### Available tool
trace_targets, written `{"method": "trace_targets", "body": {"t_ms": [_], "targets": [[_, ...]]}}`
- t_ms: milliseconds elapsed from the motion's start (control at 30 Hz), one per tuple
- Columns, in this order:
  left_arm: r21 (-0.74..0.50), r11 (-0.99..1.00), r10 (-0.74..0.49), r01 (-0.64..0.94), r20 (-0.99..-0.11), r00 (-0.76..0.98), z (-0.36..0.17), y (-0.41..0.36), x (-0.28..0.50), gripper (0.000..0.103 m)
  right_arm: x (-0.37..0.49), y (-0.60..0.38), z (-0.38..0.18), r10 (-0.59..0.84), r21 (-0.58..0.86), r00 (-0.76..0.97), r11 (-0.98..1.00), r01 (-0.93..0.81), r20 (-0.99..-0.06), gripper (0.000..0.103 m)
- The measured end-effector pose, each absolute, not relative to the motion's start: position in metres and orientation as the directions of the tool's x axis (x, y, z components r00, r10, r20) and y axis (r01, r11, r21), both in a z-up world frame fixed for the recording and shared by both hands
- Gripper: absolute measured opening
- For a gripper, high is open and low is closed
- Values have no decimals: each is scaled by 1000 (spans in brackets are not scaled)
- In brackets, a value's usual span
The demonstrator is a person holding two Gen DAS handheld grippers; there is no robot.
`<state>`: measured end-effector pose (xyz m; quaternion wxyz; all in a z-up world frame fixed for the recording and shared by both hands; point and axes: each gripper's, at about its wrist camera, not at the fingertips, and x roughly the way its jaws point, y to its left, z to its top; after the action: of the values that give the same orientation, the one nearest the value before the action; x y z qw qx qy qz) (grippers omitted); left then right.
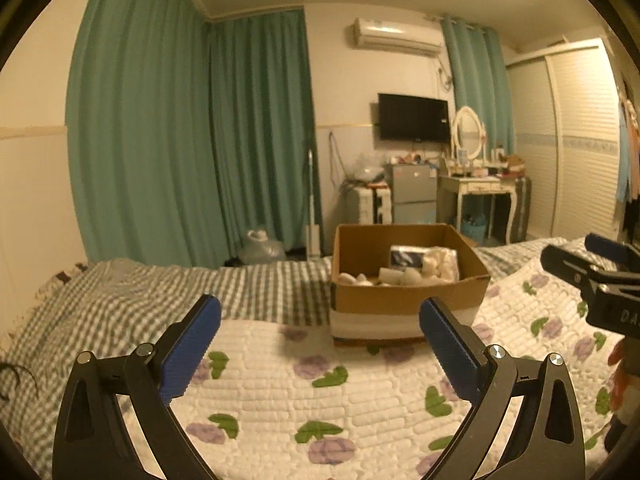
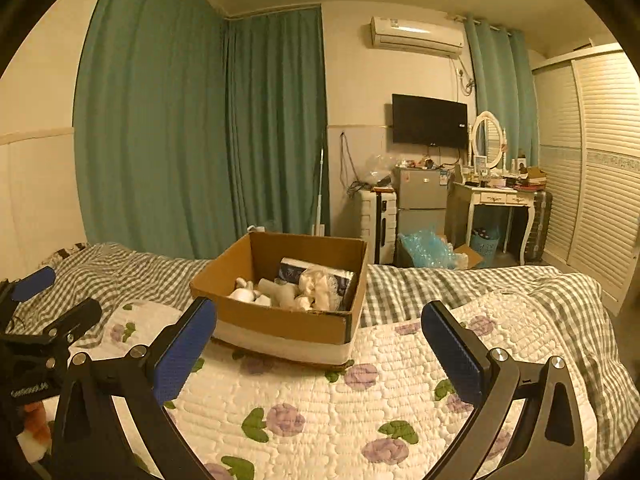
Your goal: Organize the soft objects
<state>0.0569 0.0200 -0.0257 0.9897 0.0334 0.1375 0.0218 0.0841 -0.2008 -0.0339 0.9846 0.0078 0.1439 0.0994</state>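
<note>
A brown cardboard box (image 1: 408,296) stands on the bed ahead of both grippers; it also shows in the right wrist view (image 2: 280,320). Inside lie several pale soft toys (image 2: 280,292) and a dark packet (image 2: 296,272). My left gripper (image 1: 320,344) is open and empty, hovering above the floral quilt (image 1: 280,392), short of the box. My right gripper (image 2: 320,348) is open and empty, also short of the box. An orange and white plush (image 2: 34,432) lies at the lower left of the right wrist view, under the left gripper's body.
A grey checked blanket (image 1: 160,288) covers the bed's far part. Beyond the bed are teal curtains (image 1: 180,140), a small fridge (image 2: 422,196), a white dressing table (image 2: 500,200), a wall TV (image 2: 430,120) and a louvred wardrobe (image 2: 600,180).
</note>
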Motion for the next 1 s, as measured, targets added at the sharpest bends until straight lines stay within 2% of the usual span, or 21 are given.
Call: {"method": "trace_targets", "body": {"t_ms": [567,1000], "targets": [[32,999,40,-32,-264,964,-24,30,51,101,80,-189,-38,199,30,928,979,-200,-314,103],[31,999,34,-27,-271,962,-25,28,50,101,78,-186,-36,194,18,933,980,-198,-304,103]]}}
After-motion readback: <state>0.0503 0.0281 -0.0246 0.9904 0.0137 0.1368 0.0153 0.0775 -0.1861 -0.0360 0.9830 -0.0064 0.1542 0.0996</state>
